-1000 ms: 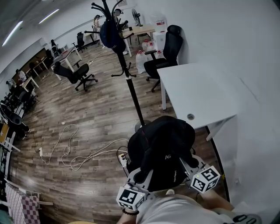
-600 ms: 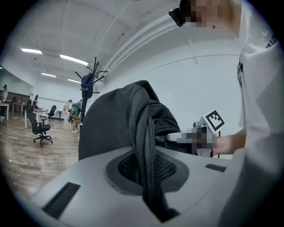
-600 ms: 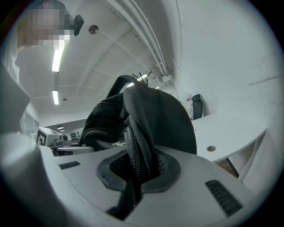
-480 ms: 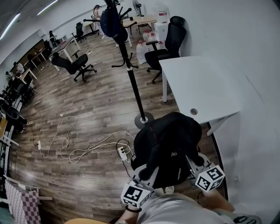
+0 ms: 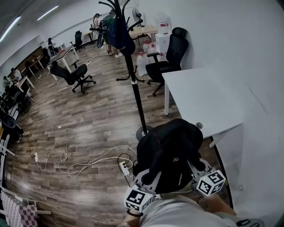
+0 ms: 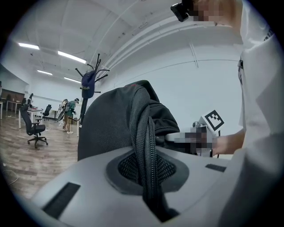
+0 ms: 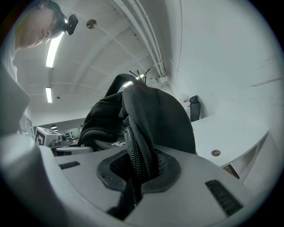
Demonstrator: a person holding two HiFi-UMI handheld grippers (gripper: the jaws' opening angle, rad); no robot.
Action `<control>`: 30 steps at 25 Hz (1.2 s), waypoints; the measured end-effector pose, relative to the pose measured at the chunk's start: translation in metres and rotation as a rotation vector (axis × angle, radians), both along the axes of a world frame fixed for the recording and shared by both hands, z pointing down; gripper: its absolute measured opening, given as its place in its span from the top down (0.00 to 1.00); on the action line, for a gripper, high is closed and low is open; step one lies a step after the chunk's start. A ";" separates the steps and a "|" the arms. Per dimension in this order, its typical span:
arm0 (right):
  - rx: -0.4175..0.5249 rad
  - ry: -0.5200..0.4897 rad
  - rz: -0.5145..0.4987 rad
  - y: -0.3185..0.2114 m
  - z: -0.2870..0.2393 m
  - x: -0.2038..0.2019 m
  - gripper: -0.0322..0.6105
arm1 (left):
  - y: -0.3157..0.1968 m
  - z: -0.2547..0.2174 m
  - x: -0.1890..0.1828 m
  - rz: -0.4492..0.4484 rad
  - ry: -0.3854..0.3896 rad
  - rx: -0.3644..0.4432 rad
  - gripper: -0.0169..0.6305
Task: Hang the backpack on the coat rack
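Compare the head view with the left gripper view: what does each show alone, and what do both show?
Only the head view shows the round foot of the coat rack, the power strip on the floor and the water jugs. Only the left gripper view shows the left gripper shut on a strap of the backpack, and the camera on the person's head. Both show the black backpack, the coat rack with a dark blue bag on it, and an office chair.

The backpack [image 5: 171, 153] is black, and the coat rack [image 5: 136, 95] is black too. The table [image 5: 208, 97] is white. The floor [image 5: 88, 119] is brown wood. The left gripper [image 5: 150, 176] and the right gripper [image 5: 193, 167] are grey, with black-and-white square markers.
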State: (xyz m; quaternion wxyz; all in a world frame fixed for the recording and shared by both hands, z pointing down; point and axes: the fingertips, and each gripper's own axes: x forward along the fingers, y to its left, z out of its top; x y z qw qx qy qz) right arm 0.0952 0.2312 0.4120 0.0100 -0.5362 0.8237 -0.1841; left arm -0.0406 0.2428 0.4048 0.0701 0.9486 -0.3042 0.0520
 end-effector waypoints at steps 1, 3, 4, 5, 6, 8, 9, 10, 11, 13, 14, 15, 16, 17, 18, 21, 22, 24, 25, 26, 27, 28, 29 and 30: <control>0.003 0.001 0.002 -0.005 0.000 -0.004 0.89 | -0.005 0.000 -0.004 0.003 0.001 0.003 0.92; 0.009 0.003 0.007 -0.011 -0.001 -0.011 0.89 | -0.013 0.000 -0.011 0.011 0.004 0.010 0.92; 0.013 0.003 0.010 -0.014 -0.001 -0.015 0.89 | -0.016 0.000 -0.015 0.015 0.005 0.013 0.92; 0.017 0.004 0.012 -0.016 -0.001 -0.018 0.89 | -0.019 0.000 -0.018 0.020 0.006 0.017 0.92; 0.022 0.004 0.015 -0.020 -0.001 -0.021 0.89 | -0.022 0.000 -0.021 0.023 0.005 0.021 0.92; 0.025 0.001 0.016 -0.032 -0.002 -0.027 0.89 | -0.034 -0.002 -0.028 0.021 -0.002 0.029 0.92; 0.023 -0.003 0.014 -0.039 -0.002 -0.031 0.89 | -0.040 -0.003 -0.031 0.017 -0.008 0.030 0.92; 0.019 -0.007 0.011 -0.045 -0.003 -0.034 0.89 | -0.045 -0.004 -0.034 0.014 -0.012 0.029 0.92; 0.014 -0.008 0.009 -0.049 -0.004 -0.036 0.89 | -0.050 -0.006 -0.036 0.013 -0.014 0.027 0.92; 0.012 -0.003 0.002 -0.057 -0.007 -0.039 0.89 | -0.058 -0.009 -0.038 0.008 -0.013 0.030 0.92; 0.015 0.000 -0.004 -0.062 -0.008 -0.040 0.89 | -0.062 -0.011 -0.040 0.003 -0.012 0.034 0.92; 0.017 0.002 -0.010 -0.067 -0.009 -0.042 0.89 | -0.067 -0.012 -0.042 -0.002 -0.012 0.037 0.92; 0.018 0.002 -0.015 -0.073 -0.009 -0.044 0.89 | -0.071 -0.012 -0.043 -0.007 -0.013 0.038 0.92; 0.017 0.000 -0.018 -0.078 -0.009 -0.044 0.89 | -0.076 -0.012 -0.044 -0.010 -0.015 0.036 0.92; 0.015 -0.002 -0.021 -0.084 -0.008 -0.044 0.89 | -0.081 -0.011 -0.043 -0.012 -0.016 0.032 0.92; 0.006 -0.003 -0.034 -0.107 -0.004 -0.040 0.89 | -0.102 -0.007 -0.038 -0.024 -0.019 0.017 0.92; 0.002 -0.002 -0.042 -0.114 -0.002 -0.037 0.89 | -0.109 -0.004 -0.036 -0.031 -0.019 0.011 0.92; -0.008 -0.004 -0.055 -0.128 0.004 -0.032 0.89 | -0.122 0.002 -0.030 -0.039 -0.026 0.001 0.92; -0.013 -0.007 -0.060 -0.135 0.007 -0.027 0.89 | -0.129 0.005 -0.026 -0.041 -0.029 -0.002 0.92; -0.019 -0.010 -0.065 -0.142 0.010 -0.022 0.89 | -0.136 0.008 -0.021 -0.040 -0.033 -0.005 0.92; -0.025 -0.012 -0.069 -0.150 0.013 -0.018 0.89 | -0.143 0.010 -0.016 -0.040 -0.036 -0.008 0.92; -0.030 -0.013 -0.076 -0.158 0.016 -0.014 0.89 | -0.151 0.013 -0.012 -0.041 -0.039 -0.013 0.92; -0.035 -0.012 -0.086 -0.167 0.018 -0.011 0.89 | -0.160 0.016 -0.010 -0.043 -0.041 -0.019 0.92; -0.039 -0.009 -0.098 -0.176 0.020 -0.010 0.89 | -0.168 0.019 -0.008 -0.048 -0.042 -0.030 0.92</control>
